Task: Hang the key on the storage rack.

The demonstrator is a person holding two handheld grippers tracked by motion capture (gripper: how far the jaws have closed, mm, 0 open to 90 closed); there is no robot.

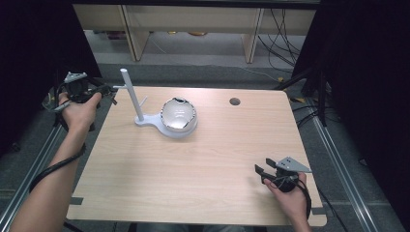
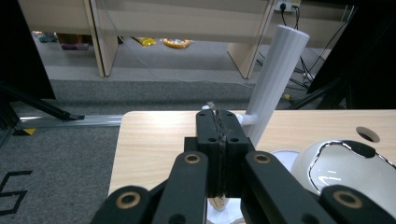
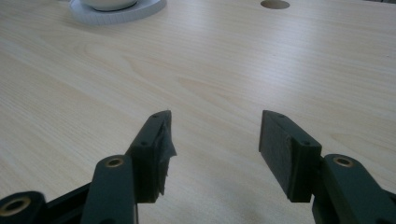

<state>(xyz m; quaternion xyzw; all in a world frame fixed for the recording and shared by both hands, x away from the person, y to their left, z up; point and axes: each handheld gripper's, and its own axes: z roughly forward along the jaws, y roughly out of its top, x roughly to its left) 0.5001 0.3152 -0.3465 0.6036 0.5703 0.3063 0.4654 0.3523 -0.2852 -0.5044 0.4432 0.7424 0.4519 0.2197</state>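
A white stand (image 1: 131, 96) with a tall post and a short side peg sits at the table's back left. On its round base rests a glossy white and silver bowl-shaped object (image 1: 178, 115). My left gripper (image 1: 112, 90) hovers at the table's left edge, jaws pressed together, tips right by the side peg. In the left gripper view the shut jaws (image 2: 218, 112) point at the peg, with the post (image 2: 278, 79) just behind and the bowl (image 2: 345, 168) to the right. My right gripper (image 1: 261, 166) rests low at the front right, open (image 3: 215, 126), with bare wood between its jaws.
The wooden table (image 1: 203, 164) has a round cable hole (image 1: 235, 101) at the back right. Behind it stand shelf legs (image 1: 252, 41) and floor cables (image 1: 285, 34). Black curtains hang on both sides, and metal rails (image 1: 333, 145) run along the floor.
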